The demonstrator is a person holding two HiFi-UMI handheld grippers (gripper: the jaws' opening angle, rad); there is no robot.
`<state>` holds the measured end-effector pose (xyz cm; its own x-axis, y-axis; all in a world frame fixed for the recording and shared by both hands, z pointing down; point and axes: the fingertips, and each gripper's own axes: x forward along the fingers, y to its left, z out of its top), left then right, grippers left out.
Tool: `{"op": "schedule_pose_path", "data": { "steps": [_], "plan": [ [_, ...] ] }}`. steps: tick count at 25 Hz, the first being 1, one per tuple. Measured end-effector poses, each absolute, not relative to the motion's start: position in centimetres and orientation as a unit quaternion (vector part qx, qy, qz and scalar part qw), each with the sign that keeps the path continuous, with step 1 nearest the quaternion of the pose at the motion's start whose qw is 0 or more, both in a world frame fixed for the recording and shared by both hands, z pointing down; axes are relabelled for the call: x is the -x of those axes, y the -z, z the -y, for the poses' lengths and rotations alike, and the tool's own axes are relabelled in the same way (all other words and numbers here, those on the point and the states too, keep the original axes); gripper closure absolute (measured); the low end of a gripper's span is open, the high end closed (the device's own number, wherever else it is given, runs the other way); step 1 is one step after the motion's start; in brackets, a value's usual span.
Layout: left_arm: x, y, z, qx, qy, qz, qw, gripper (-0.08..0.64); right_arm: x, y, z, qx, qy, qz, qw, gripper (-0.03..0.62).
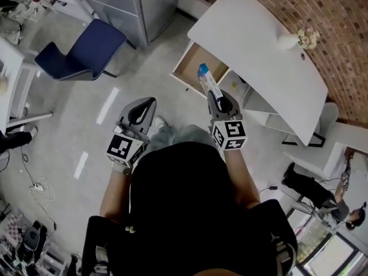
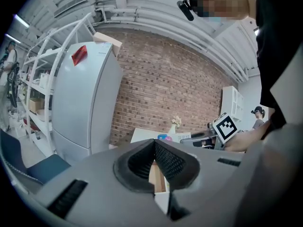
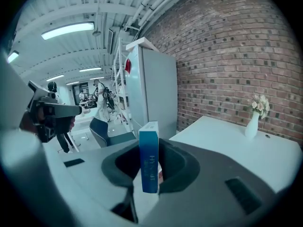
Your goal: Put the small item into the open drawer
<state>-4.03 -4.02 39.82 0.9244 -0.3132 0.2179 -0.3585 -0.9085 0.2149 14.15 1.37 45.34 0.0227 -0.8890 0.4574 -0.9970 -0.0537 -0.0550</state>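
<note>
right gripper [image 3: 149, 168] has its jaws clamped on the slim blue and white cardboard box [image 3: 149, 157]. the box stands on end between the pads, narrow blue edge facing the camera, top poking up well past the jaw tips. in the head view it sticks out straight ahead of those jaws, and its far blue end sits over the near edge of the open white drawer with the bare wood inside [image 1: 194, 68]. so the box is in the grip, not in the drawer. i can't tell how high above the drawer it is.

the drawer is pulled out of the white desk surface [image 1: 259, 45], ahead of the right jaws and a bit to their left. the surface runs off ahead and to the right of them. a small white vase with pale flowers [image 1: 292, 39] stands on it, well apart from the box, with the red brick wall [image 1: 328, 16] behind.

left gripper [image 2: 154, 161] is held beside the right one, off to its left. its jaws are together, pads meeting at the tips with nothing in them. ahead of those jaws and to their left there's a tall grey cabinet [image 2: 83, 98]. a dark blue chair [image 1: 80, 53] sits on the floor further left.
</note>
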Motion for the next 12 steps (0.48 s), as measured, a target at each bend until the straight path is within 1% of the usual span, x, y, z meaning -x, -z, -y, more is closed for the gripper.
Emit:
{"op": "schedule_pose_path", "data": {
  "steps": [5, 12],
  "plan": [
    [3.7, -40.1, 6.1, -0.967, -0.085, 0.192, 0.143, 0.557, -15.4, -48.2, 0.7, -0.69, -0.218, 0.669, 0.171, 0.506],
    [2.0, -42.3, 8.3, -0.957, -0.108, 0.207, 0.17, 0.557, -17.2, -53.3, 4.2, -0.653, -0.258, 0.678, 0.219, 0.505]
  ]
}}
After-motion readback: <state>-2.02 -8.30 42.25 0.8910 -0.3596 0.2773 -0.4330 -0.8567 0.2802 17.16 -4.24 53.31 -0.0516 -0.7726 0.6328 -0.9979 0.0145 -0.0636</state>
